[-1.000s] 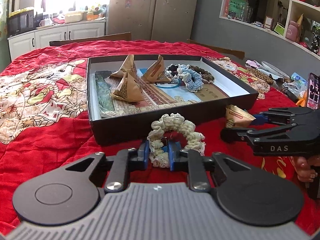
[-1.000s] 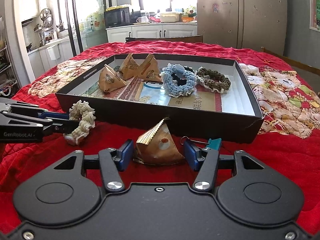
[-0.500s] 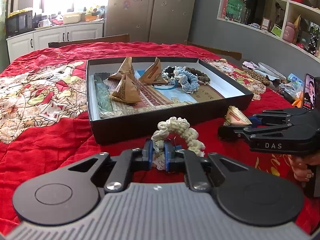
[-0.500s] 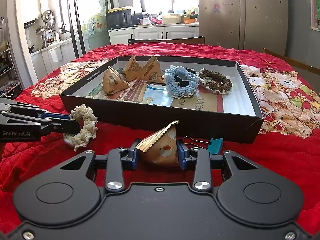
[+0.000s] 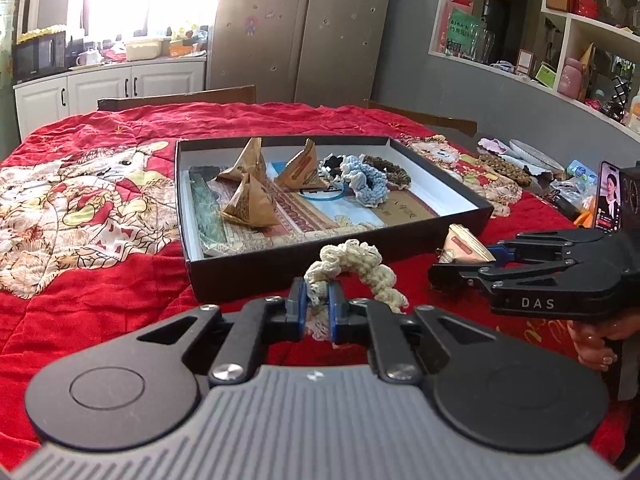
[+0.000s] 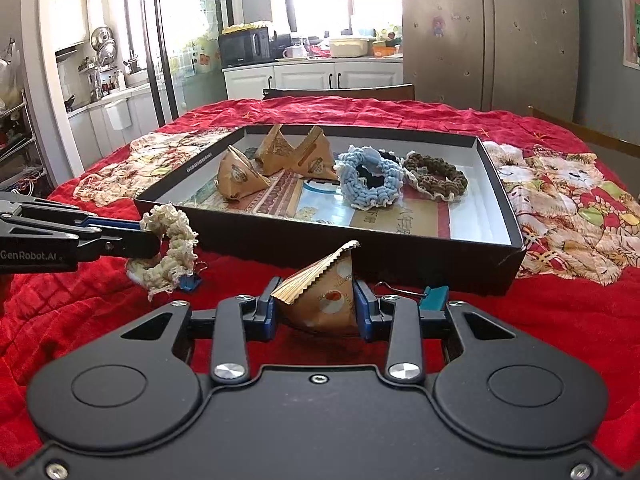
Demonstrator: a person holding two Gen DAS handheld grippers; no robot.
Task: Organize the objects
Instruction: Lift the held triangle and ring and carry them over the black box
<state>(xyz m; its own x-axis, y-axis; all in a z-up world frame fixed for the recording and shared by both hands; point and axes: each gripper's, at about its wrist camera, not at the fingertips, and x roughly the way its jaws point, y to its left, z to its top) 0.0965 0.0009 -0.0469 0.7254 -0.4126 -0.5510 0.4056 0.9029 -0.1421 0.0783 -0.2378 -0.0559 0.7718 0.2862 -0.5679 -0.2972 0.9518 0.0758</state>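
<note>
Gripping was the step in hand: the left claw point(image 5: 317, 307) pinched the cream crocheted scrunchie point(image 5: 352, 270) and the right claw point(image 6: 316, 312) clamped a brown paper pyramid packet point(image 6: 324, 296), both just before the black box point(image 6: 400, 256) on the red-quilted table point(image 6: 540, 320). Next, each load probably needed lifting over the near wall to join the 3 packets and the scrunchies inside.

Black tray point(image 6: 500, 216) near wall stands across the way ahead of both grippers. Inside: paper pyramids point(image 6: 240, 176) fill far left, scrunchies point(image 6: 370, 184) centre and right; near strip of floor lies bare. Teal binder clip point(image 6: 434, 296) on red quilt point(image 6: 560, 320), near right.
</note>
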